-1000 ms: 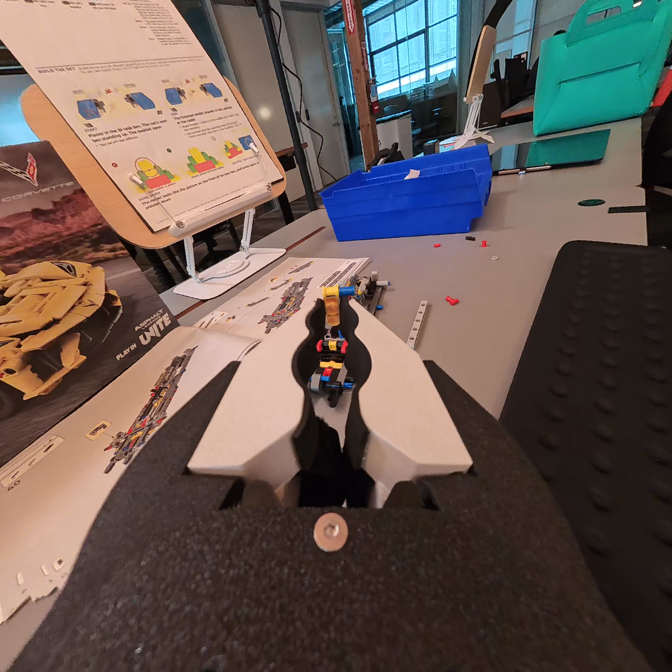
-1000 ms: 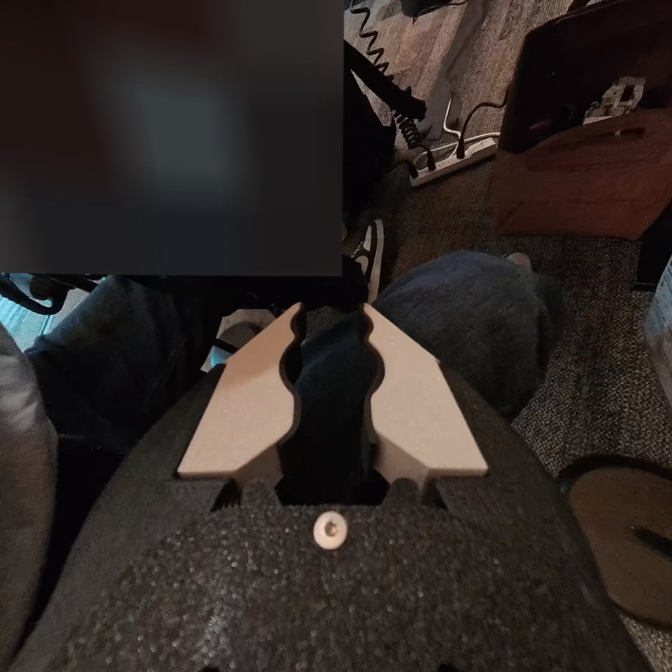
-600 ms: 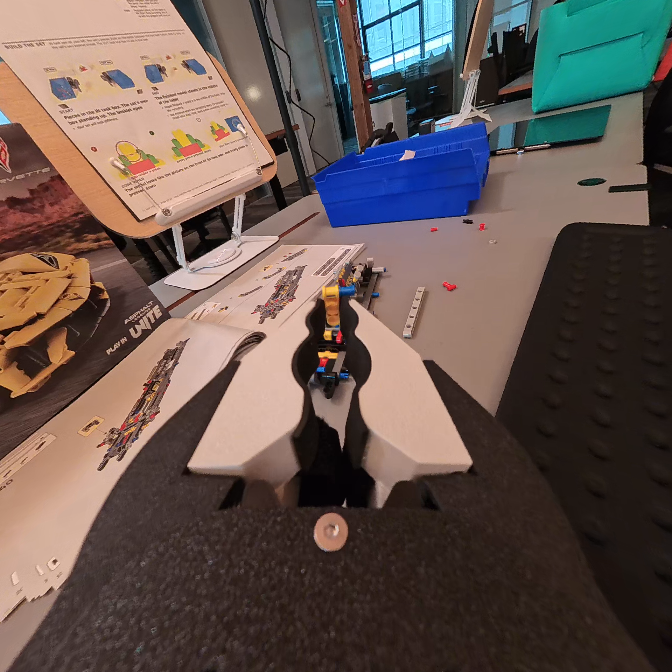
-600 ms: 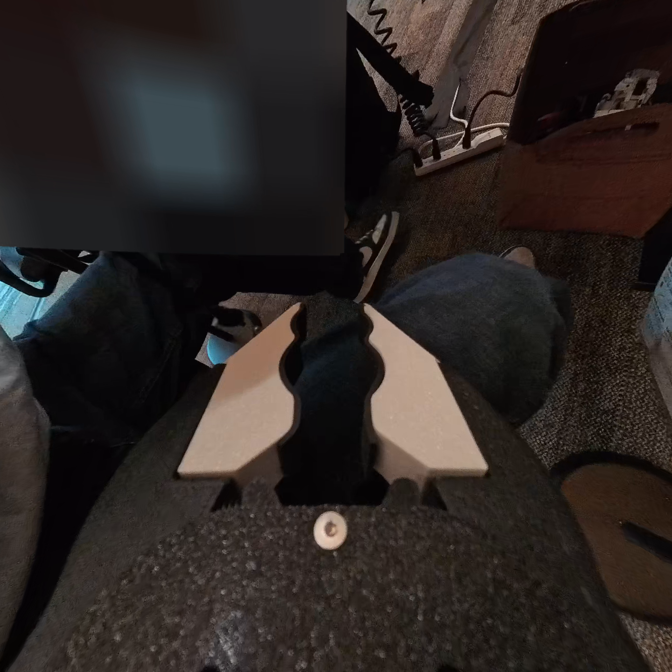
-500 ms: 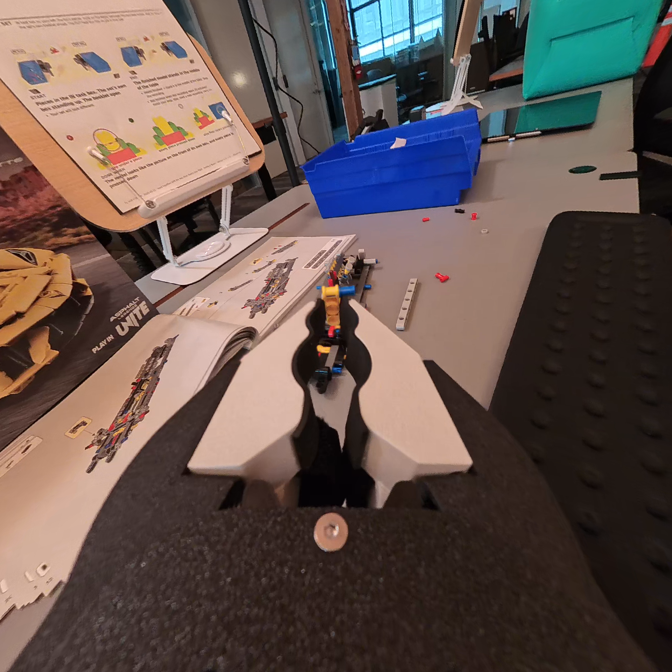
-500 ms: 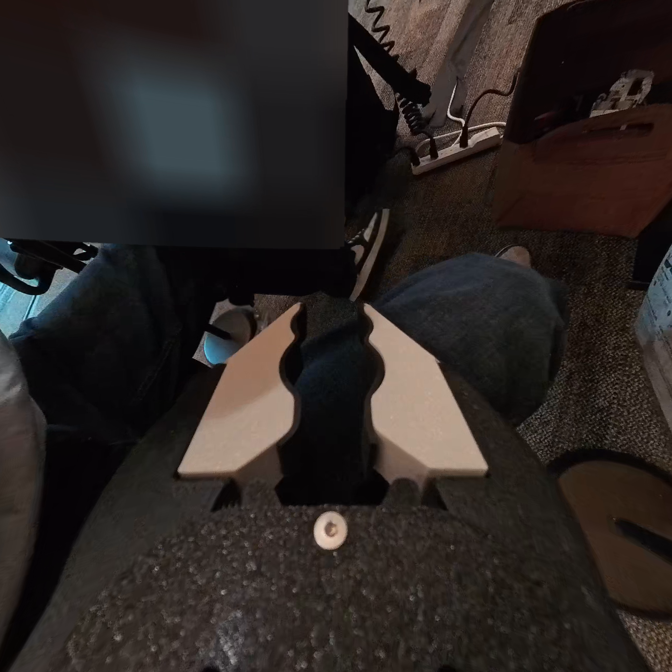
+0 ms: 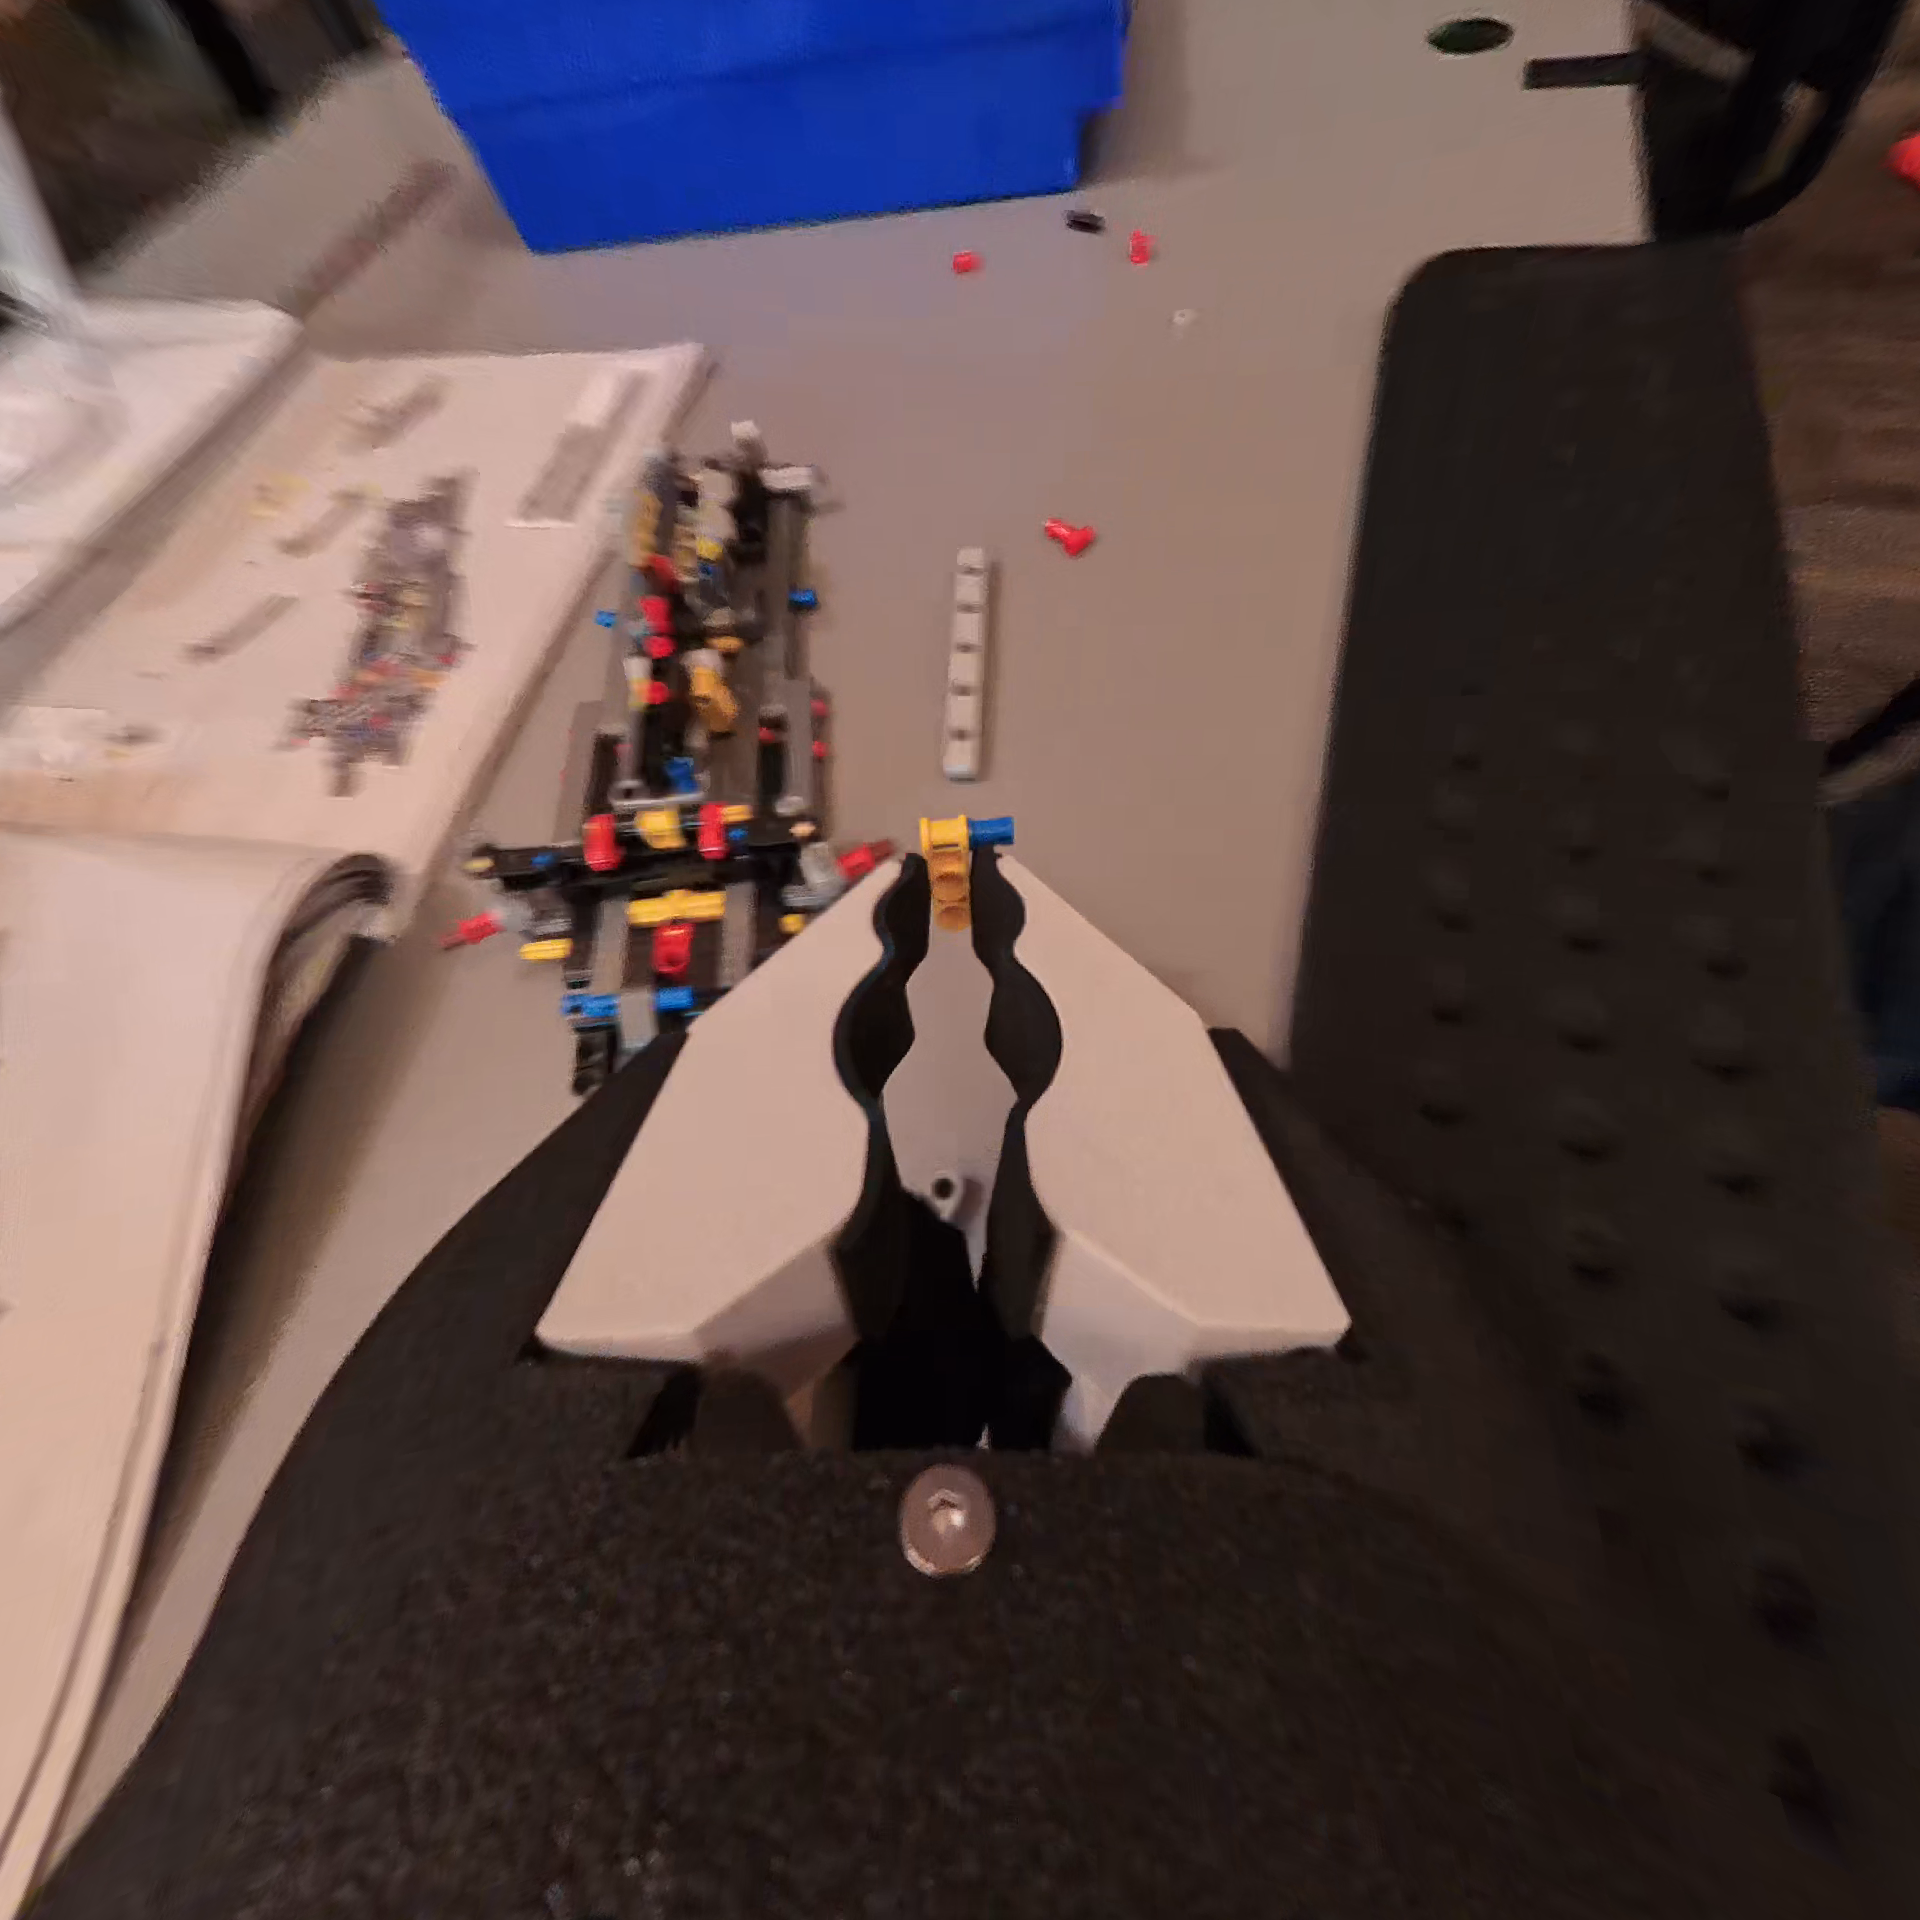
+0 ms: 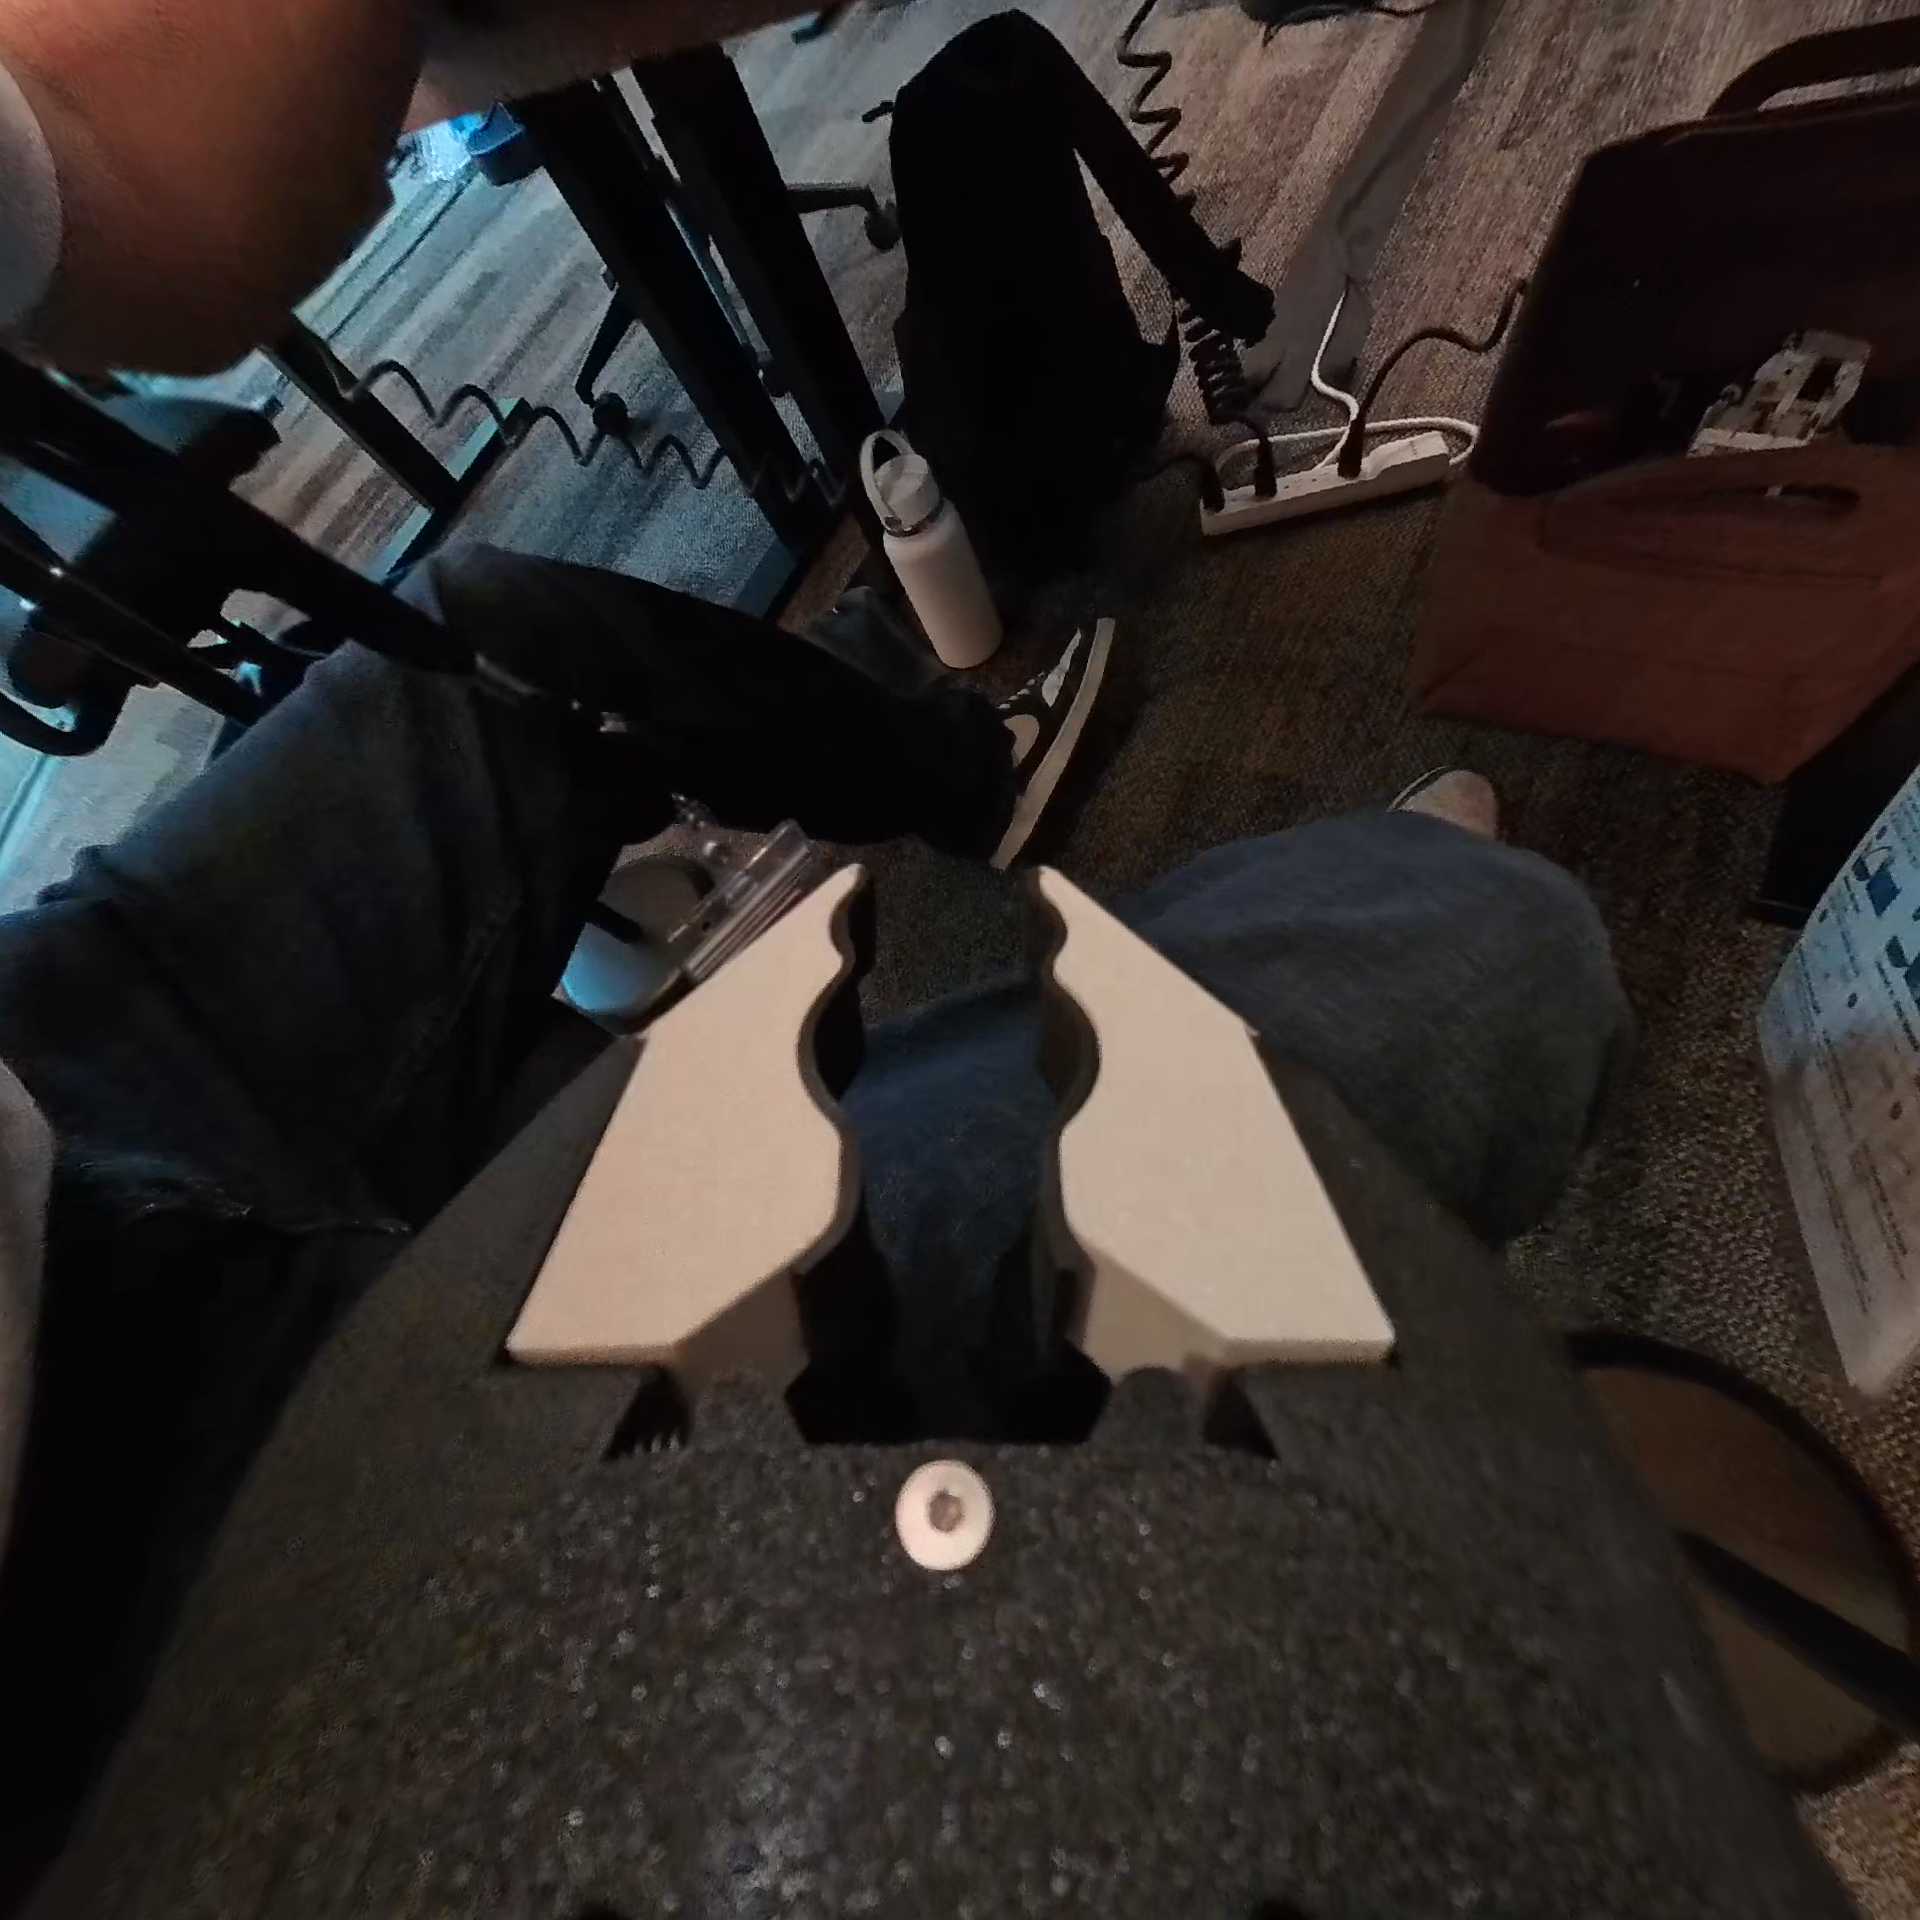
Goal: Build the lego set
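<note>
My left gripper (image 7: 953,883) is shut on a small yellow connector with a blue pin (image 7: 954,858), held above the grey table (image 7: 1143,665). The long part-built lego chassis (image 7: 691,748), black and grey with red, yellow and blue pieces, lies flat on the table just left of the fingertips. A light grey beam (image 7: 967,665) lies beyond the gripper. My right gripper (image 8: 951,894) is open and empty. It is below table height and points down at a person's knees in dark jeans (image 8: 1351,1018).
An open instruction booklet (image 7: 312,582) lies left of the chassis. A blue bin (image 7: 769,114) stands at the back. A black studded mat (image 7: 1579,831) covers the table's right side. Small red pieces (image 7: 1068,535) lie scattered. Under the table are a white bottle (image 8: 935,551) and a power strip (image 8: 1330,473). About 50 centimetres separates my left fingertips from my right.
The left gripper has tilted down and swung right with the yellow connector; the chassis now lies to its left instead of behind the fingers. The right gripper has hardly moved.
</note>
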`<action>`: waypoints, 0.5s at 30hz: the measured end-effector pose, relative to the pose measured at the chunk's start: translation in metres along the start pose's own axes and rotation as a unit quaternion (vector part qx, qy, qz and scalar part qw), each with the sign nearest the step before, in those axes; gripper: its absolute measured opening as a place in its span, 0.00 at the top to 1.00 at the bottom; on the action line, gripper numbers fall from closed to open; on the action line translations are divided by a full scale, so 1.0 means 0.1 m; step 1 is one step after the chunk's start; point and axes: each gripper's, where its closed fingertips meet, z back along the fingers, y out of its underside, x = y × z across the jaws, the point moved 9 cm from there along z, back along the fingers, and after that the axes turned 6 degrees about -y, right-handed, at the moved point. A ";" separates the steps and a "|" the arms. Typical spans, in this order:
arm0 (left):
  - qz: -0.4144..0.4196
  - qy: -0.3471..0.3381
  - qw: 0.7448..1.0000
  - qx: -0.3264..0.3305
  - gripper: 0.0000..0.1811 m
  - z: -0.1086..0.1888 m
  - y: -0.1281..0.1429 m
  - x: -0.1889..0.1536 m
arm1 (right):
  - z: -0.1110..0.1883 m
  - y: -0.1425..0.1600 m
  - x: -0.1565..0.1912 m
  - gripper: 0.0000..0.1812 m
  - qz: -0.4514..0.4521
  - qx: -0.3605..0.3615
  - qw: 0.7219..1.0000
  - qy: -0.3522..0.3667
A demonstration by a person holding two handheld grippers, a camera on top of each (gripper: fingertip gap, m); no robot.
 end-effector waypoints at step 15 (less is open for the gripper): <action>-0.068 0.062 0.953 0.290 0.97 -0.38 -0.06 -0.10 | -0.13 -0.07 0.23 0.83 0.028 0.018 0.999 -0.023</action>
